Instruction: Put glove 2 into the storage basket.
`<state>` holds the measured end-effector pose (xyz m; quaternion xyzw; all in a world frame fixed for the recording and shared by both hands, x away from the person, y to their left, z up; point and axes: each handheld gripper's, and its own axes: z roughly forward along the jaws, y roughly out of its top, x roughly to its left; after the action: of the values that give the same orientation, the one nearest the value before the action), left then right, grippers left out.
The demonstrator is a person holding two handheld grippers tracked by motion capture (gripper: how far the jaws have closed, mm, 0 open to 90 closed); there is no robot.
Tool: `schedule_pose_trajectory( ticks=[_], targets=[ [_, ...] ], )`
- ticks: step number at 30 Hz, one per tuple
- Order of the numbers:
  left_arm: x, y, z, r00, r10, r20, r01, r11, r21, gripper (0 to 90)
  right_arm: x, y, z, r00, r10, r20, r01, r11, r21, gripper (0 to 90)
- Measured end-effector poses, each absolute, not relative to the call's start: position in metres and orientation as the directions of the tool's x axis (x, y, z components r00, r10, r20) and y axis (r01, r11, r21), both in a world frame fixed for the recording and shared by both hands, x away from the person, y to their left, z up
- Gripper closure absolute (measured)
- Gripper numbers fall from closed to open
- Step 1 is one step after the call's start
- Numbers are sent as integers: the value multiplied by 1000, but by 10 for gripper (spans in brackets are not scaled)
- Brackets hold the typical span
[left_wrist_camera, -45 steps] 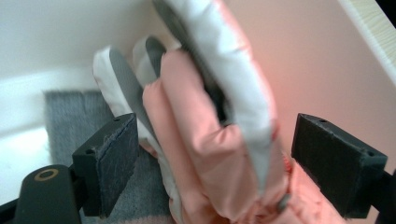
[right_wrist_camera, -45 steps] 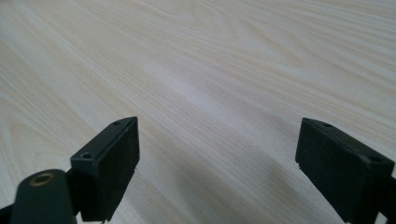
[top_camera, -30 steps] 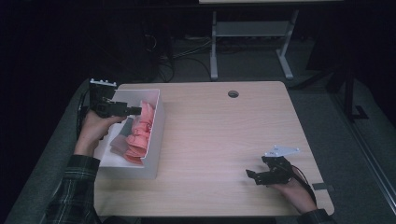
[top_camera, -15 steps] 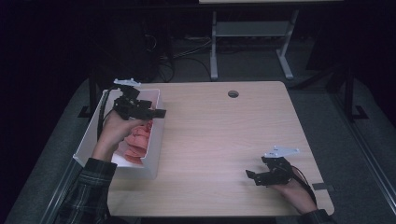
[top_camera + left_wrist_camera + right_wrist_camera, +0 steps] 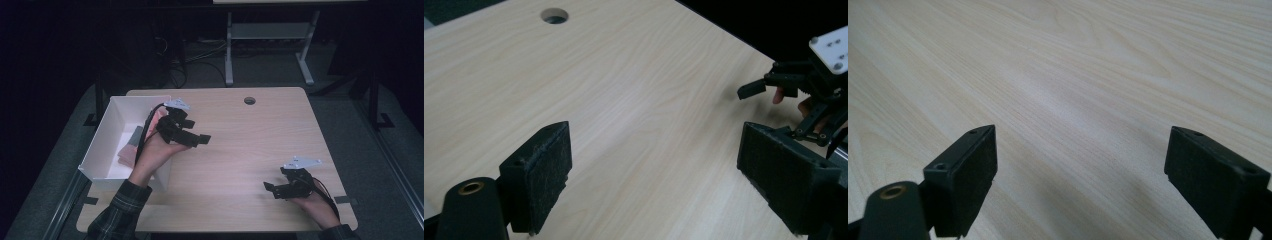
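My left gripper (image 5: 197, 137) hangs over the table just right of the white box (image 5: 107, 135), its jaws wide apart with nothing between them. In the left gripper view the left gripper (image 5: 654, 185) looks across bare wood toward the right gripper (image 5: 759, 90) farther off. Pink and red packets (image 5: 131, 150) lie inside the box. My right gripper (image 5: 272, 189) rests near the front right of the table, open and empty. In the right gripper view its two black pads (image 5: 965, 175) stand far apart over the wood.
The light wooden table (image 5: 250, 145) has a round cable hole (image 5: 249, 100) at its far edge. A metal stand (image 5: 267, 45) and cables sit on the dark floor behind. The box takes up the table's left edge.
My left gripper has come up out of the box and moved right over the table, empty. The right gripper has stayed where it was.
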<state>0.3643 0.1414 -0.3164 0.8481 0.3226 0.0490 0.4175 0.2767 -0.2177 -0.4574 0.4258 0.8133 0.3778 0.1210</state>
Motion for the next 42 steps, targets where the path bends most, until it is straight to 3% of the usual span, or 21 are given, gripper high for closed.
schedule_pose_trajectory(
  ticks=[21, 42],
  targets=[
    [343, 95, -384, 846, 501, -183, 466, -528, 710, 139, 277, -218, -458, -609, 784, 122, 602, 357, 714, 133],
    [326, 79, -438, 876, 455, -159, 425, -572, 702, 139, 276, -217, -459, -614, 782, 107, 595, 369, 714, 133]
  ],
)
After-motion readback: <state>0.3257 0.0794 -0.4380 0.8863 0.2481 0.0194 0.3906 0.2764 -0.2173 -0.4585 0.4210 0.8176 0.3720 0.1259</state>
